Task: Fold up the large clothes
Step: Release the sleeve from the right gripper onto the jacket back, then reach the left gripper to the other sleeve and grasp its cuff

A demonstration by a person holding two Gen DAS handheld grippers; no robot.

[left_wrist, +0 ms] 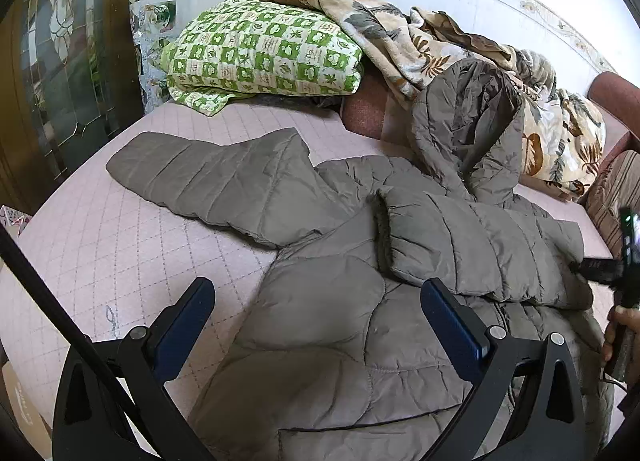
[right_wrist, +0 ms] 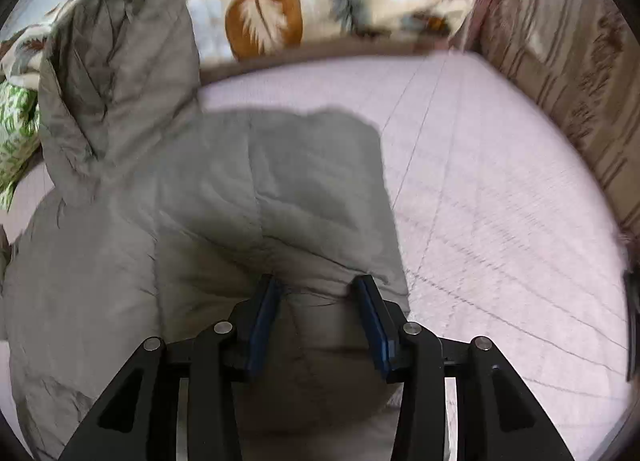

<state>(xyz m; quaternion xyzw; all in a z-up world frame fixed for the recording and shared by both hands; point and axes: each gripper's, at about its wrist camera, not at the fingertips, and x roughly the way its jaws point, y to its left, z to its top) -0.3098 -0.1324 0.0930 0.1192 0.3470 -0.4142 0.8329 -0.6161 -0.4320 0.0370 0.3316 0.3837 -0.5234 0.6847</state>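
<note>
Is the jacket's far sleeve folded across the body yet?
No, that sleeve lies stretched out on the pink mattress.

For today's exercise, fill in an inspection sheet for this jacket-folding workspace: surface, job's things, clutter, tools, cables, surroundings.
Surface: pink quilted bed cover, bare at left.
Job's things: grey puffer jacket spread out; one sleeve folded across its body, the other sleeve outstretched; hood raised.
Clutter: green checked pillow, leaf-print blanket, striped cushion.
Tools: left tool open above the jacket; right tool open, jacket fabric between its jaws.
Cables: nothing seen.
Surroundings: patterned wall, glass-panelled door.
</note>
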